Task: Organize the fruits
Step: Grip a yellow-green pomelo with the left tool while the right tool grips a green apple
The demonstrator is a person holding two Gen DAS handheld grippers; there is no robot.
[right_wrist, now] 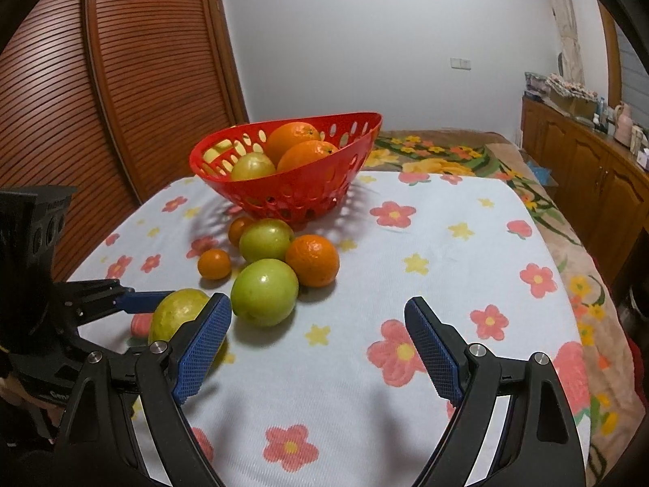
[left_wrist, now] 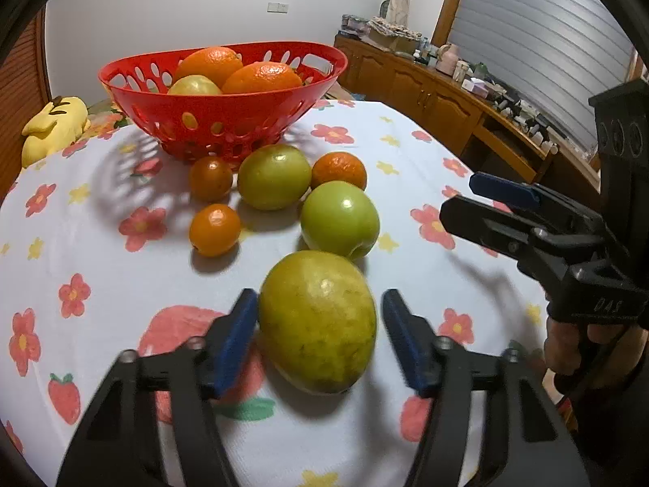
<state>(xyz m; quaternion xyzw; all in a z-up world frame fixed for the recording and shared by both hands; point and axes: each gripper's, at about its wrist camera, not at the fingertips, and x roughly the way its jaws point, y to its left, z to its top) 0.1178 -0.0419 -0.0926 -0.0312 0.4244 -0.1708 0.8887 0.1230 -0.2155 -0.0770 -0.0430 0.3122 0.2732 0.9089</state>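
On the floral tablecloth: loose fruit before red basket | left gripper fingers spread around yellow-green fruit | right gripper fingers spread, empty

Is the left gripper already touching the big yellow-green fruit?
Apart. The left wrist view shows cloth between each pad and the yellow-green fruit; the left gripper is open around it.

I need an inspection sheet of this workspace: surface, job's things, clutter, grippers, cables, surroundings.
Surface: flowered cloth over the table.
Job's things: red basket holds two oranges and a yellowish fruit; six fruits lie on the cloth, among them a large yellow-green fruit.
Clutter: yellow plush toy.
Grippers: left gripper open around the large fruit, one pad touching; right gripper open, empty.
Cables: nothing seen.
Surroundings: wooden cabinets, slatted door.
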